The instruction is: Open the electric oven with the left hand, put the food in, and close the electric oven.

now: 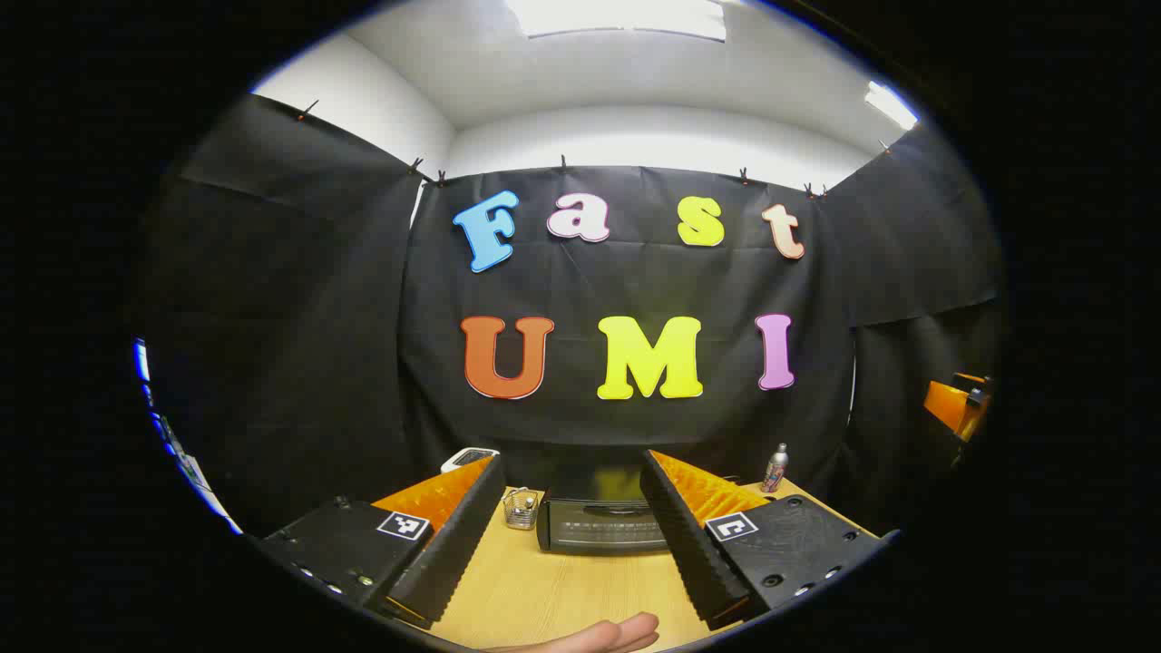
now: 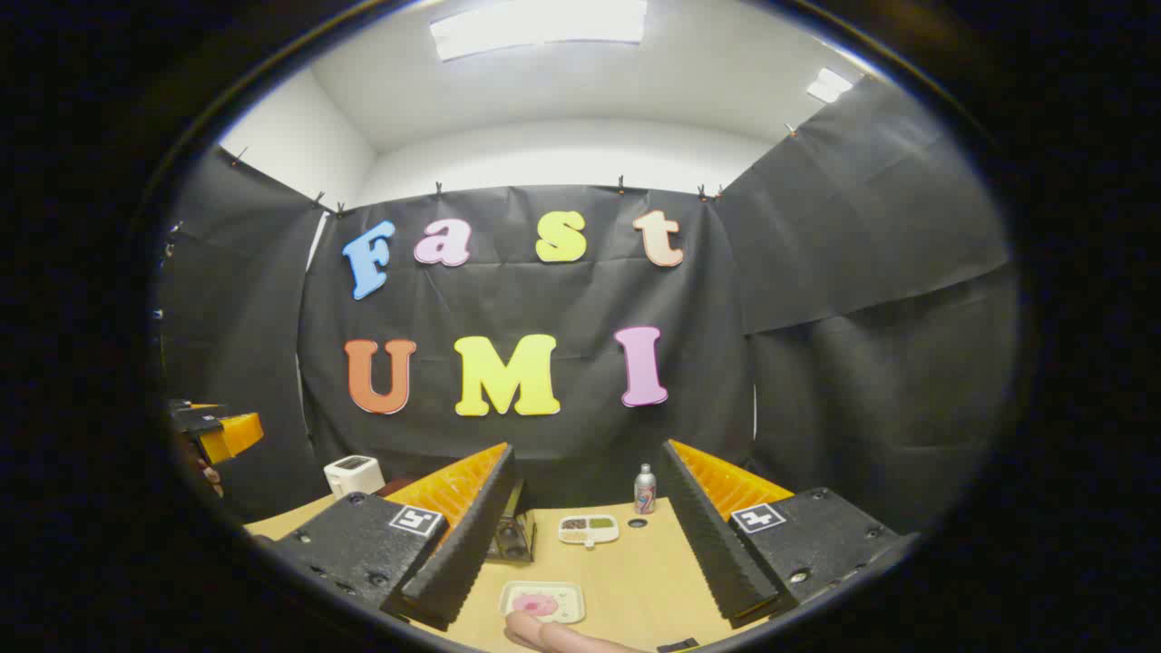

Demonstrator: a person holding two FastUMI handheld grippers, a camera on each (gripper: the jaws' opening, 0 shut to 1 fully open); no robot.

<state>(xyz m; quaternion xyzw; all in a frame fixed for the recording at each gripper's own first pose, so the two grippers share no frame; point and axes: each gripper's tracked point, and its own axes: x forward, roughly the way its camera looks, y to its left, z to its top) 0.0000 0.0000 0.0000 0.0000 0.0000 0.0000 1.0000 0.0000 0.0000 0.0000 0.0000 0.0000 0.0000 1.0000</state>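
Left gripper view: left gripper, fingers spread wide, nothing between; electric oven at 12 o'clock, door closed, bare table before it. Right gripper view: right gripper likewise spread, empty; food plate at 6 o'clock near table edge.

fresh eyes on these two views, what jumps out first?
In the left gripper view the open left gripper frames a dark electric oven, door shut, at the back of the wooden table, with a small wire basket beside it. In the right gripper view the open right gripper hangs over a tray with pink food, a fingertip near it; a two-part snack dish and a can sit farther back.
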